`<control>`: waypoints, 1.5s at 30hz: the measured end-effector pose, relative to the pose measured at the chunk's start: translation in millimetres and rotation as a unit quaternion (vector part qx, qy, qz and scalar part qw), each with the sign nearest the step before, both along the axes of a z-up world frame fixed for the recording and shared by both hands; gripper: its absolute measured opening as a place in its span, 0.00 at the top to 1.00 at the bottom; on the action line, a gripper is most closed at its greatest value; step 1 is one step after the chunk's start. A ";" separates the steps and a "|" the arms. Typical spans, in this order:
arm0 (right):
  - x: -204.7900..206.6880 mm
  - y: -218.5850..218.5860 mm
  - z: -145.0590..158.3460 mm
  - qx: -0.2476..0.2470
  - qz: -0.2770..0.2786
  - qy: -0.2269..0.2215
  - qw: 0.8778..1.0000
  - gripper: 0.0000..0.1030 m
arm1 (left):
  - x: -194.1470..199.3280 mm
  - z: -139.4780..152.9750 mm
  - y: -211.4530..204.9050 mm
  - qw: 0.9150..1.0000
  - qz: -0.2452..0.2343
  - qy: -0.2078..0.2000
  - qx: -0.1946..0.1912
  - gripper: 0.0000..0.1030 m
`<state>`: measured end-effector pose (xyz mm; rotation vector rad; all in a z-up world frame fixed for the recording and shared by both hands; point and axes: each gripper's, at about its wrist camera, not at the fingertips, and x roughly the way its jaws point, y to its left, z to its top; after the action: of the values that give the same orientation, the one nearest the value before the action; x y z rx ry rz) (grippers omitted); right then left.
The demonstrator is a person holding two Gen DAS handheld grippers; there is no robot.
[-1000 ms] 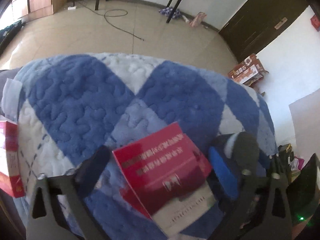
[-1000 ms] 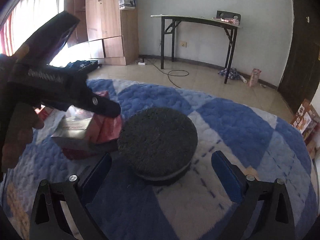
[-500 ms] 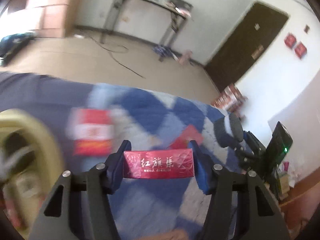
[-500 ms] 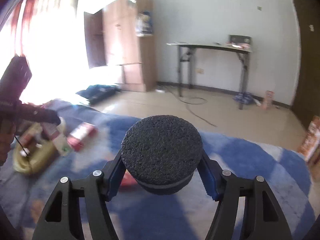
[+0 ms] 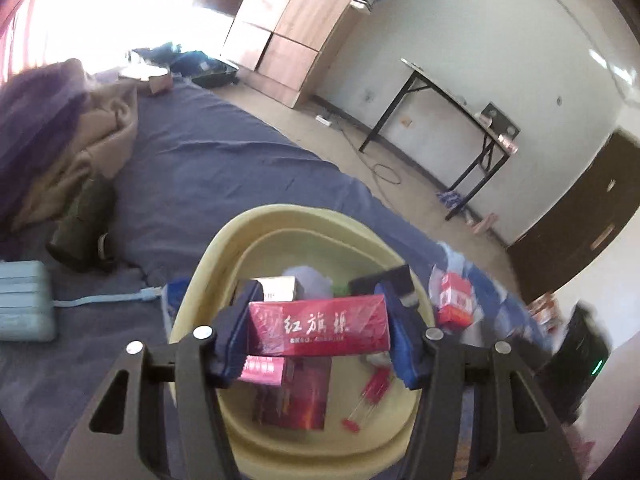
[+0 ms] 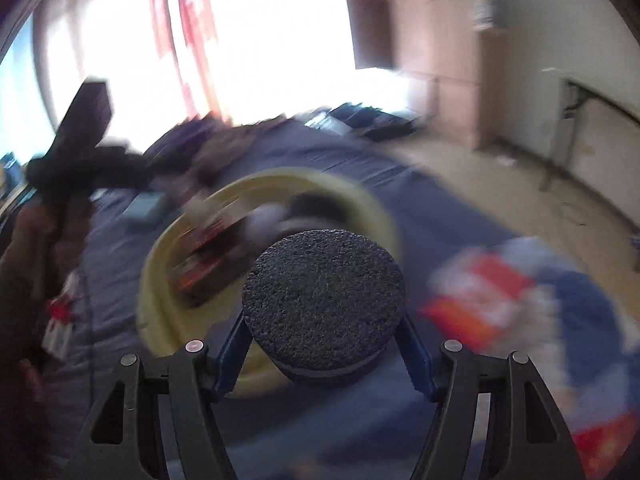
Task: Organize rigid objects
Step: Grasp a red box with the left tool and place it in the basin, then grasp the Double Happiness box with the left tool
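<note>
I'm clenching a red rectangular cardboard box (image 5: 318, 326) in my left claw (image 5: 318, 330) above the yellow plastic basin (image 5: 280, 216); dropping it could scatter boxes underneath. My right claw (image 6: 324, 320) is gripping a dark round foam-topped puck (image 6: 324, 292) short of the rim; releasing early, it's missing.

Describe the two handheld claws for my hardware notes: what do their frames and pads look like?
Both match. The left claw and right claw each have a black plastic frame with two angular arms, rounded slot cut-outs and silver round screw heads on top. The fingers carry blue pads on their inner faces. No cables or printed markings show on either frame. No sleeve is clear; the right view is blurred.
</note>
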<state>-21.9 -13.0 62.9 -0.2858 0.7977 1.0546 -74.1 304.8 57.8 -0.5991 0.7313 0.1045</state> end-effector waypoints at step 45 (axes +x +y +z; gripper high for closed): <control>63.9 -250.0 2.3 -0.038 -0.302 -0.041 0.952 0.00 | 157.3 -27.2 -263.4 0.966 -0.226 0.105 0.073 0.00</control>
<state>42.1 -262.9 65.2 -0.1325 0.7808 0.4338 83.2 41.4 30.6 -0.2708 1.0397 -0.2029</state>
